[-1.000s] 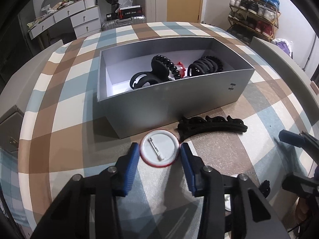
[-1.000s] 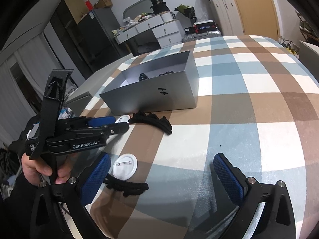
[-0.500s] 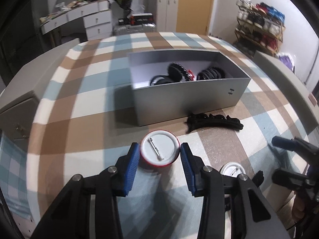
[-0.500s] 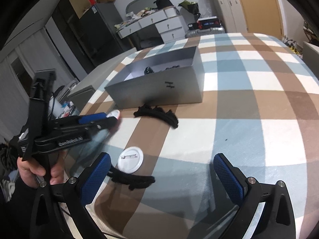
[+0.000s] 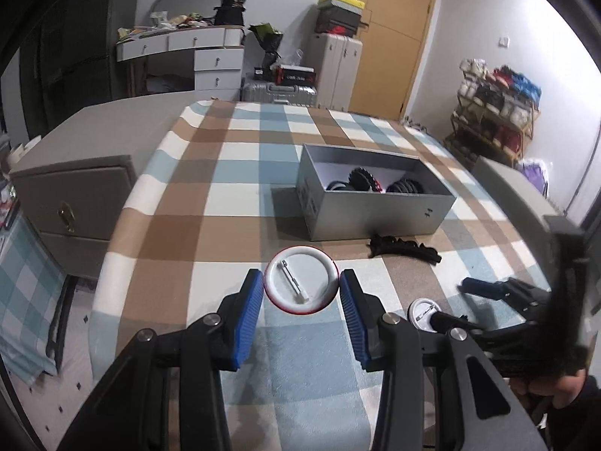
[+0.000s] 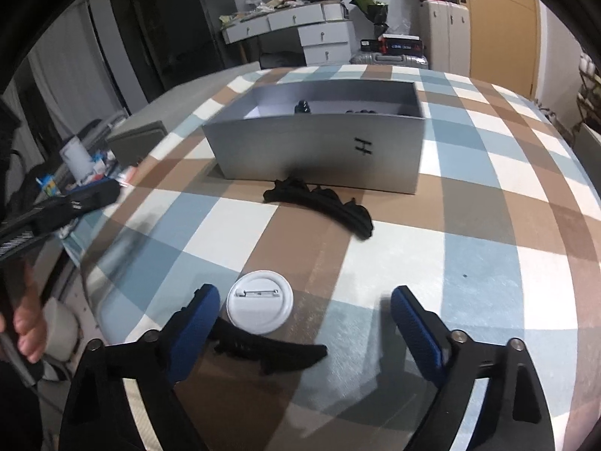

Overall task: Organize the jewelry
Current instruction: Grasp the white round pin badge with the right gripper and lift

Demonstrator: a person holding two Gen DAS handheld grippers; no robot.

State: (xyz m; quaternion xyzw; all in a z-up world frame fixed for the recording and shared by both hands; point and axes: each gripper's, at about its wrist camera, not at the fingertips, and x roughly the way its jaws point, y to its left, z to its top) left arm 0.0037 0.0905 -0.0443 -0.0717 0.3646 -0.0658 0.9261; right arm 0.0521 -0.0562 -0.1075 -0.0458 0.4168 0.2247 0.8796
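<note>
on the left we see the left hand-held gripper (image 5: 301,300) clamped on a red-rimmed badge (image 5: 299,280), pin side up, raised above the checked counter (image 5: 180,203) and nearer to us than the grey box (image 5: 375,212). the grey box holds black hair claws (image 5: 360,182) and something red. just in front of the box a black hair clip (image 6: 319,203) lies on the counter, close to its front wall. further toward us from the box lies a white badge (image 6: 260,302), pin side up, with another black hair clip (image 6: 270,349) touching its near edge. on the right, the right hand-held gripper (image 6: 304,332) stands wide and is closing, with that badge and clip between its fingers but not pressed.
</note>
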